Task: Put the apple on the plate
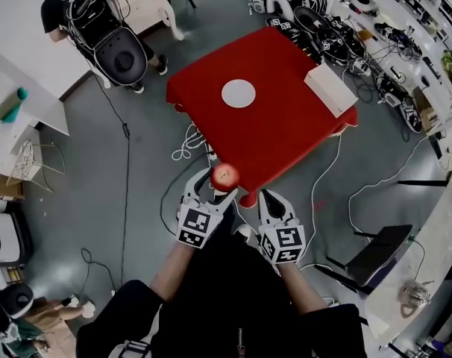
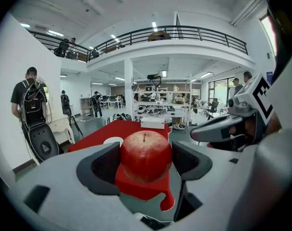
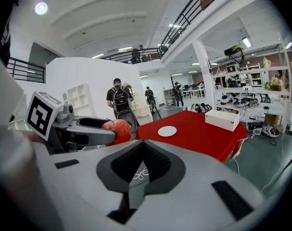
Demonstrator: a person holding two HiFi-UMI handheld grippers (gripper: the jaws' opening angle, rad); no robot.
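My left gripper (image 1: 215, 182) is shut on a red apple (image 1: 224, 176), held in the air just short of the near corner of the red table (image 1: 286, 144). In the left gripper view the apple (image 2: 145, 155) sits upright between the two dark pads, stem up. The white round plate (image 1: 238, 93) lies empty near the table's middle, beyond the apple; it also shows in both gripper views, plate (image 2: 112, 140) and plate (image 3: 166, 131). My right gripper (image 1: 268, 200) hangs beside the left one at the table's near corner, its jaws shut with nothing in them (image 3: 143, 150).
A white box (image 1: 330, 88) sits at the table's right edge. Cables (image 1: 187, 144) lie on the floor left of the table. A person with a backpack (image 1: 99, 13) stands at the far left. Gear and headsets (image 1: 308, 21) crowd the floor behind the table.
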